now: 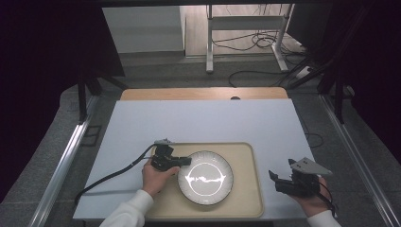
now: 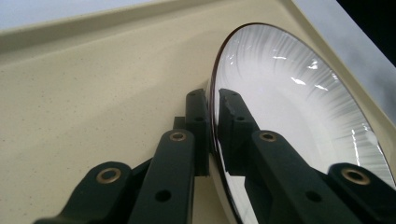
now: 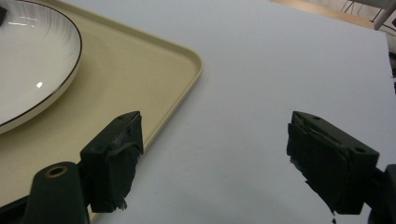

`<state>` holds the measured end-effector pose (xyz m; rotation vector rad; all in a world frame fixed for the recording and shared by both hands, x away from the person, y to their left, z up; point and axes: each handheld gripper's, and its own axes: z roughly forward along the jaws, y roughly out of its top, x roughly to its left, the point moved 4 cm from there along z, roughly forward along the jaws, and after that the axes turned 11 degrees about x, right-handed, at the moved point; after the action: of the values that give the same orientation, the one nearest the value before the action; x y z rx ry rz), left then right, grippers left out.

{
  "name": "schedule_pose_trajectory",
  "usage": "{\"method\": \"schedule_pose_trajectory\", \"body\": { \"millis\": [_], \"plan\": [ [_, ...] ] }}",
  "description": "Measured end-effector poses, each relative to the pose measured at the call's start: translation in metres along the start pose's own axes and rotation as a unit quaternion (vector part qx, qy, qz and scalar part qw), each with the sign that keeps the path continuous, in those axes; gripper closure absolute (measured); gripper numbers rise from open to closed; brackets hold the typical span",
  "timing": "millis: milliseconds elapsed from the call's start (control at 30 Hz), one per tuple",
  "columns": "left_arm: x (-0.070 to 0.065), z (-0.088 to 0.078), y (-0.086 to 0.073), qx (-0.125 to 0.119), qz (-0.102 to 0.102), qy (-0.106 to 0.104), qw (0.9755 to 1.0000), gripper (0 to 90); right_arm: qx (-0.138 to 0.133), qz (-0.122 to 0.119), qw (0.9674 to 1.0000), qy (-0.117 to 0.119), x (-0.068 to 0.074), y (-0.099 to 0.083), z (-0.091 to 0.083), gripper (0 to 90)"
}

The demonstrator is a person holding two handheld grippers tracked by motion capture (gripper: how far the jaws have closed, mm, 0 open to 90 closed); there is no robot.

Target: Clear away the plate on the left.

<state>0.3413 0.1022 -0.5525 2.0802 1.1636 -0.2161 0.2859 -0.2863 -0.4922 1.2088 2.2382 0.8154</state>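
Observation:
A white plate (image 1: pixel 205 178) with a thin dark rim rests on a beige tray (image 1: pixel 246 201) at the table's near edge. My left gripper (image 1: pixel 185 161) is at the plate's left rim and is shut on it. In the left gripper view the plate (image 2: pixel 299 98) has its rim pinched between the two black jaws of the left gripper (image 2: pixel 214 109). My right gripper (image 1: pixel 276 180) hovers just right of the tray over the white table cover, open and holding nothing. The right gripper view shows the right gripper (image 3: pixel 212 140) with jaws wide apart, the tray (image 3: pixel 140 88) corner and the plate (image 3: pixel 32 65) to its left.
A white cover (image 1: pixel 203 120) lies over the wooden table (image 1: pixel 203 93). Beyond the table stand a metal frame (image 1: pixel 246 28) and loose cables on the floor (image 1: pixel 255 42). Aluminium rails (image 1: pixel 64 165) run along both sides.

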Motion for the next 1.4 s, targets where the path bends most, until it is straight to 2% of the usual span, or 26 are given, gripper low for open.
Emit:
{"method": "schedule_pose_trajectory", "body": {
  "millis": [133, 333, 433, 500, 533, 600, 667, 800, 900, 1000, 1033, 1067, 1100, 1133, 1167, 1233, 1300, 1333, 1400],
  "plan": [
    [0.001, 0.004, -0.003, 0.013, 0.006, 0.014, 0.9998, 80.8, 0.002, -0.001, 1.0, 0.001, 0.001, 0.0, 0.001, 19.0],
    [-0.001, 0.005, -0.003, 0.009, 0.007, 0.007, 0.9999, 70.6, 0.002, 0.0, 1.0, 0.005, 0.002, 0.0, 0.001, 19.0],
    [-0.005, 0.003, -0.001, 0.0, 0.011, 0.006, 0.9999, 61.1, 0.001, 0.004, 1.0, 0.007, 0.0, -0.003, 0.0, 19.0],
    [-0.008, 0.002, -0.001, 0.005, 0.024, 0.012, 0.9996, 50.2, -0.002, 0.008, 0.9999, 0.009, -0.001, -0.003, -0.001, 19.0],
    [-0.01, 0.002, -0.001, 0.01, 0.034, 0.021, 0.9992, 44.1, -0.003, 0.008, 0.9999, 0.011, -0.001, -0.003, -0.001, 19.0],
    [-0.012, -0.002, 0.0, 0.009, 0.043, 0.042, 0.9982, 37.8, -0.002, 0.006, 0.9999, 0.014, -0.001, -0.001, 0.0, 18.9],
    [-0.013, -0.006, 0.001, 0.001, 0.045, 0.044, 0.998, 32.9, -0.002, 0.002, 0.9998, 0.019, 0.0, -0.001, 0.002, 18.8],
    [-0.016, -0.019, 0.0, -0.007, 0.059, 0.068, 0.9959, 29.7, 0.0, -0.004, 0.9998, 0.021, 0.0, -0.003, 0.002, 18.8],
    [-0.021, -0.037, -0.005, -0.013, 0.083, 0.096, 0.9918, 28.2, -0.001, -0.005, 0.9998, 0.019, 0.001, -0.002, 0.0, 18.8],
    [-0.024, -0.056, -0.012, -0.026, 0.09, 0.108, 0.9897, 26.0, -0.003, -0.007, 0.9998, 0.016, 0.003, 0.0, -0.001, 18.8],
    [-0.024, -0.063, -0.014, -0.026, 0.093, 0.123, 0.9878, 25.2, -0.003, -0.007, 0.9999, 0.015, 0.004, 0.001, -0.001, 18.8],
    [-0.024, -0.068, -0.018, -0.024, 0.102, 0.146, 0.9837, 24.7, -0.003, -0.007, 0.9998, 0.016, 0.005, 0.001, -0.001, 18.8],
    [-0.024, -0.073, -0.021, -0.025, 0.106, 0.151, 0.9826, 24.5, -0.003, -0.008, 0.9998, 0.016, 0.006, 0.002, 0.001, 18.8],
    [-0.024, -0.077, -0.024, -0.032, 0.096, 0.132, 0.986, 24.1, -0.002, -0.007, 0.9998, 0.018, 0.006, 0.002, 0.002, 18.8],
    [-0.023, -0.081, -0.027, -0.04, 0.085, 0.122, 0.9881, 24.2, 0.0, -0.007, 0.9998, 0.02, 0.007, 0.002, 0.004, 18.8],
    [-0.02, -0.09, -0.031, -0.043, 0.087, 0.137, 0.9859, 24.2, 0.005, -0.009, 0.9997, 0.022, 0.008, 0.002, 0.007, 18.8],
    [-0.016, -0.098, -0.036, -0.05, 0.082, 0.138, 0.9857, 24.2, 0.006, -0.011, 0.9996, 0.025, 0.008, 0.002, 0.008, 18.8],
    [-0.013, -0.101, -0.039, -0.047, 0.081, 0.142, 0.9854, 24.0, 0.007, -0.012, 0.9996, 0.025, 0.008, 0.002, 0.008, 18.8],
    [-0.008, -0.106, -0.047, -0.036, 0.085, 0.157, 0.9833, 22.7, 0.007, -0.012, 0.9996, 0.025, 0.008, 0.002, 0.008, 18.8]
  ]
}}
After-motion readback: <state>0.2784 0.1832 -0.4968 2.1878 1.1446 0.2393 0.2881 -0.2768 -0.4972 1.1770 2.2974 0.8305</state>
